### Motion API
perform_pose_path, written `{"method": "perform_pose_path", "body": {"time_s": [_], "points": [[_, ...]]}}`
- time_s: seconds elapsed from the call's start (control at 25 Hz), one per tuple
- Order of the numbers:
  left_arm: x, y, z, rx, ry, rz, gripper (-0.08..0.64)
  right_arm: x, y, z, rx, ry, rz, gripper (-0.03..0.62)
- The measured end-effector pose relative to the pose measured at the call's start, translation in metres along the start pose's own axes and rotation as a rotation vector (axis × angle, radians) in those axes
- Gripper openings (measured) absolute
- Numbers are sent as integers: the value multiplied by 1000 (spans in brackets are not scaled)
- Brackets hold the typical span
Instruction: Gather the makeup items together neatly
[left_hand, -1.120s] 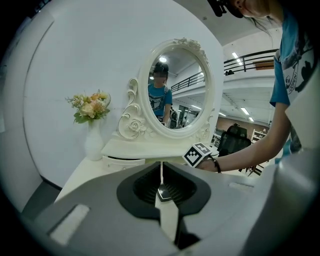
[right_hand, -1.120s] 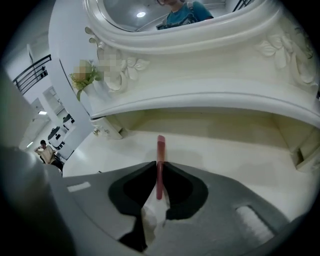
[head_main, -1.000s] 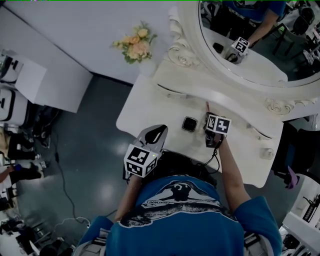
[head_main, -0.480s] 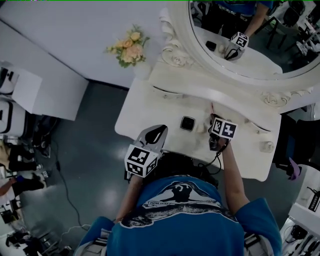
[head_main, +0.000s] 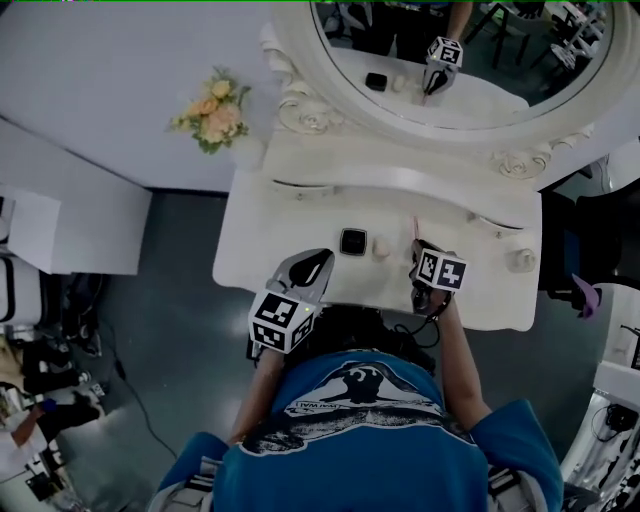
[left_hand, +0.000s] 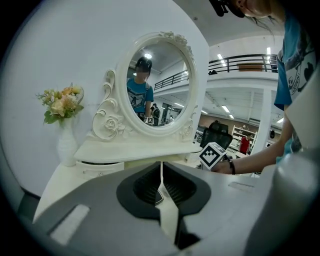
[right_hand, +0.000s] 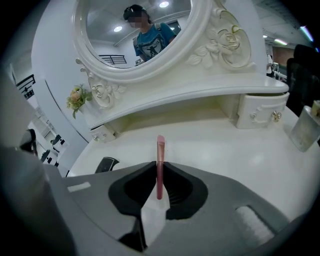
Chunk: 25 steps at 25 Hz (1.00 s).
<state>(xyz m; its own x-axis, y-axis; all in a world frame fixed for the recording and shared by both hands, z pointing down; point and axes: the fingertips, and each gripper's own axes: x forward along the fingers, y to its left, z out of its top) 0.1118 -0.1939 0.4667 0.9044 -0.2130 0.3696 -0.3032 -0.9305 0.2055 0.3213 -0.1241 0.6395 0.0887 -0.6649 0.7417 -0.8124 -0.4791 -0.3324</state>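
My right gripper (right_hand: 160, 167) is shut on a slim pink makeup stick (right_hand: 160, 150), which pokes up past the jaw tips. In the head view this gripper (head_main: 418, 255) hovers over the white dressing table (head_main: 280, 225), right of centre. A black square compact (head_main: 352, 241) lies on the table to its left, and a small cream item (head_main: 381, 247) lies beside the compact. The compact (right_hand: 106, 164) also shows at the left of the right gripper view. My left gripper (head_main: 312, 262) is at the table's front edge, below the compact. Its jaws are shut with nothing between them (left_hand: 161, 172).
An oval mirror (head_main: 450, 60) in a carved white frame stands on a raised shelf at the back. A vase of flowers (head_main: 212, 110) stands at the back left. A small jar (head_main: 520, 260) sits at the table's right end, near a drawer (right_hand: 260, 115).
My right gripper has carried the pink stick to the right, away from the black compact. The cream item beside the compact has come into view. The left gripper has shifted only a little.
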Motion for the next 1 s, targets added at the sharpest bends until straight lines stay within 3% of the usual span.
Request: {"method": "perform_pose_path", "body": {"time_s": [0.2,0.48,0.68,0.88,1.0], "points": [[11,-12,-1,21,15,-58,26,-12,1,-24,35,7,-3,48],[18,-23,-1,39,28,-109,26,-12,8,-46,8,42,-21,48],[17,-24,-1,43,29,-117,26,-7,-4,-51,58,42,-87,49],[12,-17,-3,38,29,-100,26,-7,-2,-51,39,37,-83,60],[8,-12,-3,34,25,-90,26,-6,3,-52,39,37,-61,103]]}}
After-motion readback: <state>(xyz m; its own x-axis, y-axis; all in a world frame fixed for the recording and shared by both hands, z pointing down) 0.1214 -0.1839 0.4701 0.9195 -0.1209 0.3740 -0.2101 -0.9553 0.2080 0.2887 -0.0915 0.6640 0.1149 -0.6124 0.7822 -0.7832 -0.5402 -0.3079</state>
